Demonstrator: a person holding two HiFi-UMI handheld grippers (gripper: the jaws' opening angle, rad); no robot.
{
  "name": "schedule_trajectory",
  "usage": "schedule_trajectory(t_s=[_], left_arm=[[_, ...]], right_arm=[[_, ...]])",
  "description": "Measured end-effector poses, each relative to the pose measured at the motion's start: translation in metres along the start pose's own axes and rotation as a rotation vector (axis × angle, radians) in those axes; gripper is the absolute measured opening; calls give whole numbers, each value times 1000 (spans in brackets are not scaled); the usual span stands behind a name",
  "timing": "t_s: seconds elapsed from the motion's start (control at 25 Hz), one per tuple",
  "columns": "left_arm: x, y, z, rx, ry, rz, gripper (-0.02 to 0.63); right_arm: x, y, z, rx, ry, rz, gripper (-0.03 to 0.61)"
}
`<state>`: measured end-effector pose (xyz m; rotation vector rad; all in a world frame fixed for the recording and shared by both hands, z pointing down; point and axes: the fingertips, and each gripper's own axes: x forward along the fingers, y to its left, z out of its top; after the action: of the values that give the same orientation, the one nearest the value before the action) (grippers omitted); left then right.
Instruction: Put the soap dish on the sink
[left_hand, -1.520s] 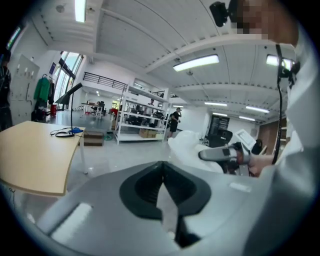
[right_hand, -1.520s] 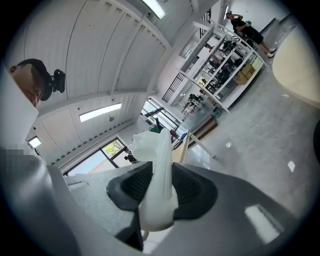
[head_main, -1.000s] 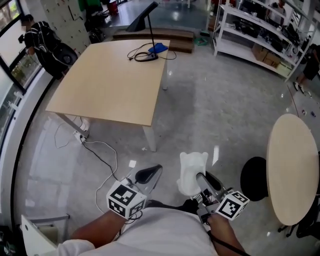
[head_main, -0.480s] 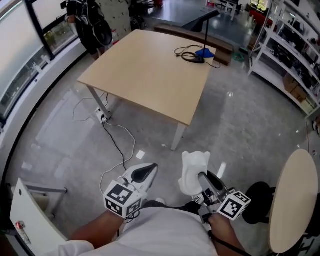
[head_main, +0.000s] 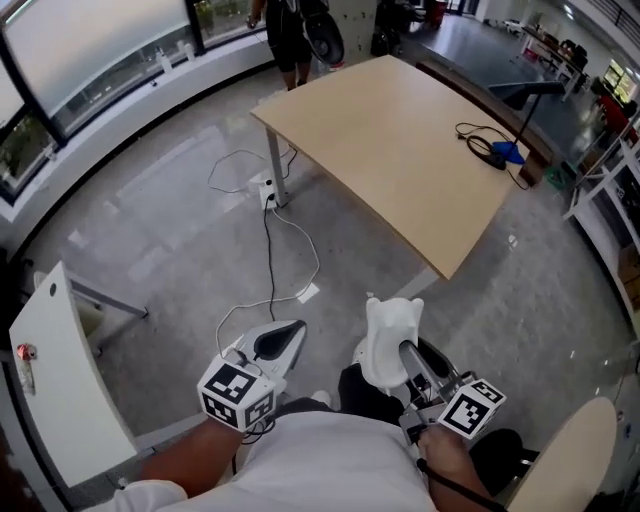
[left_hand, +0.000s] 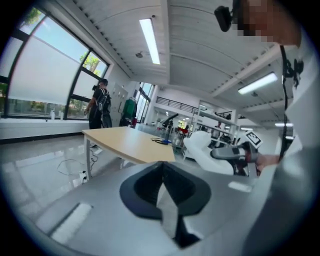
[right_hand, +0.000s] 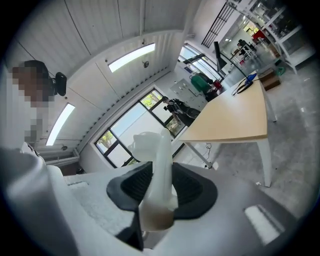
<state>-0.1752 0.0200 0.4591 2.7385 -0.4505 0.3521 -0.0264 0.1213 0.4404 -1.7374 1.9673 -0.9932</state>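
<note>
The soap dish (head_main: 388, 333) is white and moulded, held upright over the grey floor in front of my body. My right gripper (head_main: 401, 349) is shut on its lower part; in the right gripper view the soap dish (right_hand: 159, 156) stands edge-on between the black pads. The left gripper view shows the soap dish (left_hand: 209, 150) off to the right. My left gripper (head_main: 289, 331) hangs beside it at the left, shut, its pads (left_hand: 162, 188) meeting with nothing between them. No sink shows in any view.
A light wooden table (head_main: 400, 140) stands ahead, with a black lamp and blue base (head_main: 507, 151) on it. Cables (head_main: 270, 250) run across the floor beneath its left corner. A white panel (head_main: 60, 370) stands at the left, a round table (head_main: 568, 462) at lower right, a person (head_main: 290, 30) far back.
The whole view has swung to the left: the wooden table has slid to the upper right and the round table nearly out of view. Both grippers keep their pose, the dish still held.
</note>
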Motion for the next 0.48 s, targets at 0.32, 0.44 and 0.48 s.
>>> schedule_trajectory(t_s=[0.32,0.44,0.48], left_arm=[[-22,48,7,-76,-53,203,8],[-24,69,17,-91,-72,269,8],[-24,76,23,-97,-80,290,8]], right_arm=[[74,9,9,-28,145,142,126],[101,11,17,-27,184,186,126],[111,11,20,-21,199,201,127]])
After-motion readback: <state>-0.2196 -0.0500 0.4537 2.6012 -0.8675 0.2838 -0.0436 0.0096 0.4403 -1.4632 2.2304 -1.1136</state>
